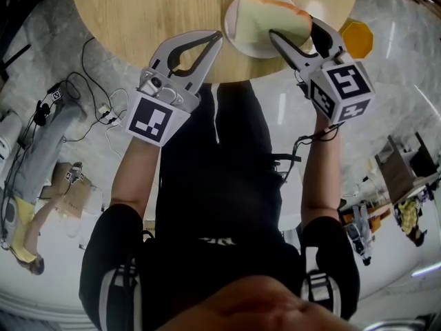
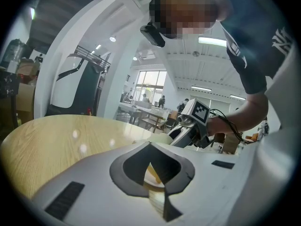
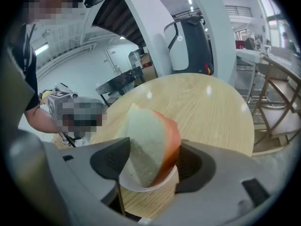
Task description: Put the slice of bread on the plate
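Plainly, right gripper (image 1: 293, 27) spread around bread slice (image 1: 265, 21) on plate (image 1: 242, 47); left gripper (image 1: 218, 38) pressed together.

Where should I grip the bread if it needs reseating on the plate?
Probably its raised top edge, jaws across the flat faces, coming from the near side above the plate rim. The bread stands tilted on edge on the plate, so only the upper part is clear.

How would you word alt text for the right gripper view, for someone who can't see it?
A slice of bread with an orange-brown crust stands tilted on a small white plate, between the spread jaws of the right gripper. Beyond lies a round wooden table in a large bright hall.
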`<move>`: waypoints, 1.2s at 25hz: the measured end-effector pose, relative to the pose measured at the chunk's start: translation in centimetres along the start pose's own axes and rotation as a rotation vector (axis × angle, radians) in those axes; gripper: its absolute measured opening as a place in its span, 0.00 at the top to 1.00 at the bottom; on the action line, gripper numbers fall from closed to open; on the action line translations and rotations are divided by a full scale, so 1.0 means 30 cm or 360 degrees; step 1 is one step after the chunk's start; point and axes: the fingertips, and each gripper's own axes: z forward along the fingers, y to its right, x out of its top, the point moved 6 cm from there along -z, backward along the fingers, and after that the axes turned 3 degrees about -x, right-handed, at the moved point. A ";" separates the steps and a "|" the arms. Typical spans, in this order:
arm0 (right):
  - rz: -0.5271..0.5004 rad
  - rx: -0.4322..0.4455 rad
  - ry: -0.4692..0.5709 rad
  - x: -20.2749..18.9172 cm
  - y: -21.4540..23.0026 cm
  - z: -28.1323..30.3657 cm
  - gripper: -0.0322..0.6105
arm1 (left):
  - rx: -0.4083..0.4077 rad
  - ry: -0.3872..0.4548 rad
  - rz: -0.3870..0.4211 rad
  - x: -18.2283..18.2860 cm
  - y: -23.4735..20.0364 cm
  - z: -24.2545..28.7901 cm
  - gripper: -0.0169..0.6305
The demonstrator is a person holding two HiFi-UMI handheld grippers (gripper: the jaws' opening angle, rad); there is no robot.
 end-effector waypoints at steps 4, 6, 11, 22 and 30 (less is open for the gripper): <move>-0.0037 -0.0045 -0.0008 0.000 0.008 0.002 0.45 | 0.0001 -0.0002 -0.0014 -0.004 -0.001 0.008 0.95; -0.0055 -0.0057 -0.0012 0.000 0.010 0.005 0.44 | 0.0000 -0.0004 -0.0018 -0.005 -0.002 0.008 0.95; -0.0092 -0.0089 -0.0014 0.002 0.010 0.014 0.43 | -0.0003 -0.0014 -0.0014 -0.011 0.000 0.004 0.95; -0.0197 -0.0173 -0.0048 0.004 0.047 0.024 0.39 | -0.0003 -0.0024 -0.0025 -0.017 0.011 0.028 0.95; -0.0210 -0.0203 0.0007 -0.005 0.046 0.001 0.39 | -0.0020 -0.0024 0.0004 -0.023 0.031 0.020 0.95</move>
